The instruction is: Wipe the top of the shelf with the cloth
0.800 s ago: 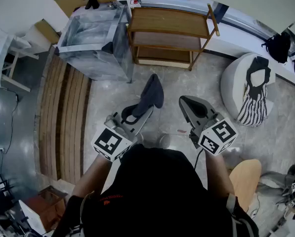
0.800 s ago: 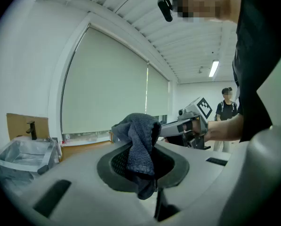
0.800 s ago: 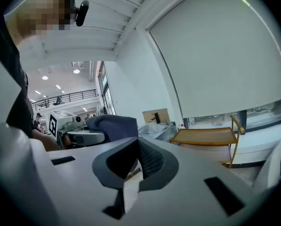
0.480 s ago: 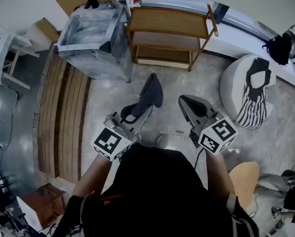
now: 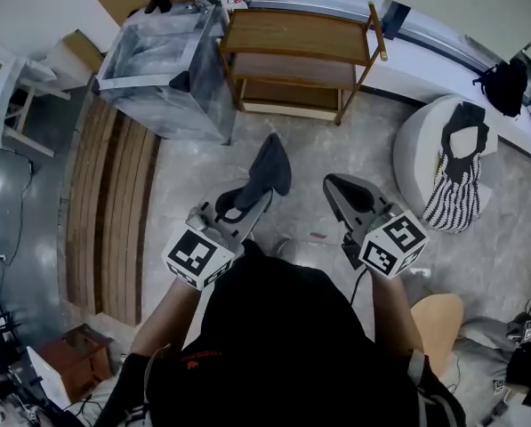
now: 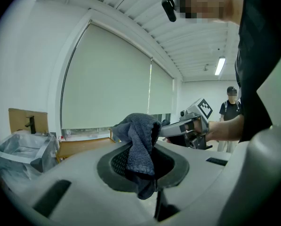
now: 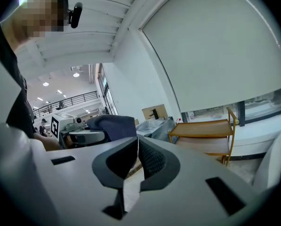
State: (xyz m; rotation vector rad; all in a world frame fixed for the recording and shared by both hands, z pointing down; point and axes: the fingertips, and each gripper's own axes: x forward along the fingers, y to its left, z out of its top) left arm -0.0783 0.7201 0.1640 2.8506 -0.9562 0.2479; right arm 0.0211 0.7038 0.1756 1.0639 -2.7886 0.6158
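My left gripper [image 5: 249,201] is shut on a dark grey cloth [image 5: 267,171], which sticks up out of the jaws over the floor. In the left gripper view the cloth [image 6: 139,145] bulges between the closed jaws of my left gripper [image 6: 141,166]. My right gripper [image 5: 334,188] is shut with nothing in it, level with the left one; its jaws [image 7: 136,161] meet in the right gripper view. The wooden shelf [image 5: 302,36] stands ahead by the window, its top board bare, well beyond both grippers. That shelf [image 7: 207,128] shows at the right in the right gripper view.
A plastic-wrapped box [image 5: 163,74] stands left of the shelf. A white beanbag [image 5: 430,149] with a striped bag [image 5: 457,189] lies at the right. Wooden slats [image 5: 114,203] lie on the floor at the left. A person [image 6: 231,111] stands far off.
The shelf and the box sit slightly nearer the top left of the head view. Both grippers hold the same pose, the left still gripping the cloth.
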